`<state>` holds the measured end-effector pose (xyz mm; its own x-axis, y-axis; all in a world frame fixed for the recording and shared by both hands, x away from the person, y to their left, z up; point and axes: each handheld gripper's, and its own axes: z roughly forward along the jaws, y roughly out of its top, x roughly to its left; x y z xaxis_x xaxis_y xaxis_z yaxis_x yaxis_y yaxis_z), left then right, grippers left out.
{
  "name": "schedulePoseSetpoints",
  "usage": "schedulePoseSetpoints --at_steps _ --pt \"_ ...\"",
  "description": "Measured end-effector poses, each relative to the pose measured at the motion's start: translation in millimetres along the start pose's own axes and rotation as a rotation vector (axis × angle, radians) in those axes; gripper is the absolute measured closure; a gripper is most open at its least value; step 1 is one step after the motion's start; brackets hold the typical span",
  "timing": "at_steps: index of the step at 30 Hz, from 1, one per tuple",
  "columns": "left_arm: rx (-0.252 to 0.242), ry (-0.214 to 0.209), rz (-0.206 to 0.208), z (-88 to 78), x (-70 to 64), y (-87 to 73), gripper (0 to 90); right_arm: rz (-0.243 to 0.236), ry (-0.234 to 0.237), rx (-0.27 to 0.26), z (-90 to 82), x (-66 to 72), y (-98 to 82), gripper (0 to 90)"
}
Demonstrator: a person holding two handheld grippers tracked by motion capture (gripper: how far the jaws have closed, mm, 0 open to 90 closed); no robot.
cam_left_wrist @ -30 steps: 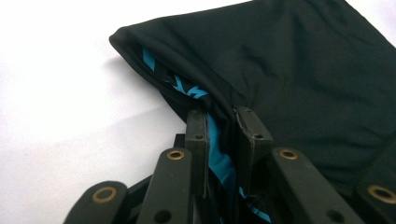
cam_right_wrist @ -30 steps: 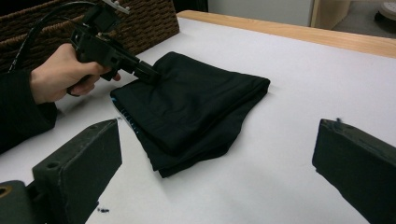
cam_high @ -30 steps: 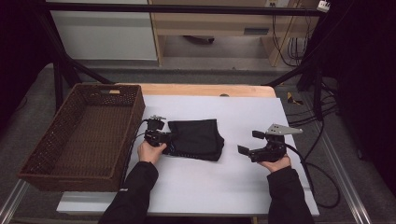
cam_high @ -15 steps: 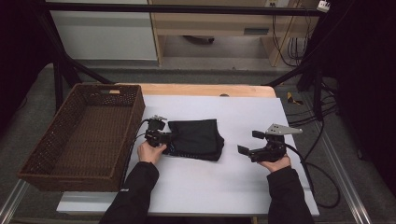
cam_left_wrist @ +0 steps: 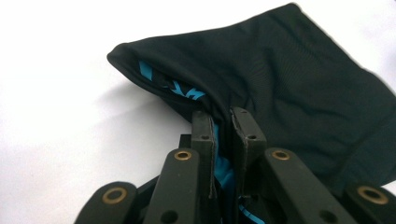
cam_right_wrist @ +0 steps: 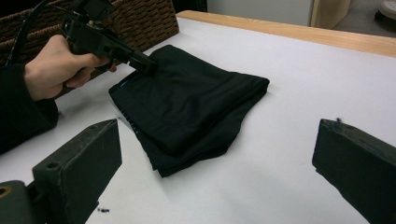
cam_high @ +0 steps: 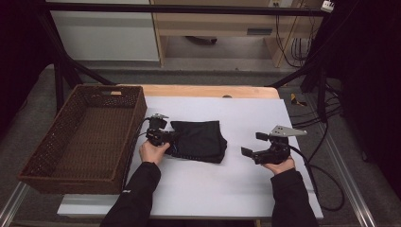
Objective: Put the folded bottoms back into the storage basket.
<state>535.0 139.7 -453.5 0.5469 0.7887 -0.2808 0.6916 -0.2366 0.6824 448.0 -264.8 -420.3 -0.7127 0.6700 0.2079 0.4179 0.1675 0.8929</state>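
Left gripper view shows the left hand-held gripper (cam_left_wrist: 223, 122) clamped on the edge of the folded black garment (cam_high: 199, 140) at worktop (cam_high: 246, 118) centre, so the grasp step looks complete; the next move is probably lifting toward the wicker basket (cam_high: 33, 166) at 9 o'clock, while the right hand-held gripper (cam_high: 255, 144) waits wide open and empty at 3 o'clock.

One black garment (cam_high: 198, 140) (folded), one wicker basket (cam_high: 47, 156), two tools.

Overhead and gripper-close views, shared garment (cam_high: 198, 140)

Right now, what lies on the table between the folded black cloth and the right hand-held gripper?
Nothing: in the high view, bare white table separates the black cloth from the right hand-held gripper.
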Motion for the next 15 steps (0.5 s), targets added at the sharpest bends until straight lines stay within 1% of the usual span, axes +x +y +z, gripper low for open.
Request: schedulePoseSetpoints --at_steps 3,15 --pt "0.007 0.01 0.011 -2.4 -3.4 3.5 81.0 0.001 0.001 -0.004 -0.4 0.1 0.1 1.7" --pt "-0.02 0.018 0.059 -15.2 -19.7 19.5 81.2 0.003 0.003 -0.011 -2.3 -0.2 0.6 1.7"
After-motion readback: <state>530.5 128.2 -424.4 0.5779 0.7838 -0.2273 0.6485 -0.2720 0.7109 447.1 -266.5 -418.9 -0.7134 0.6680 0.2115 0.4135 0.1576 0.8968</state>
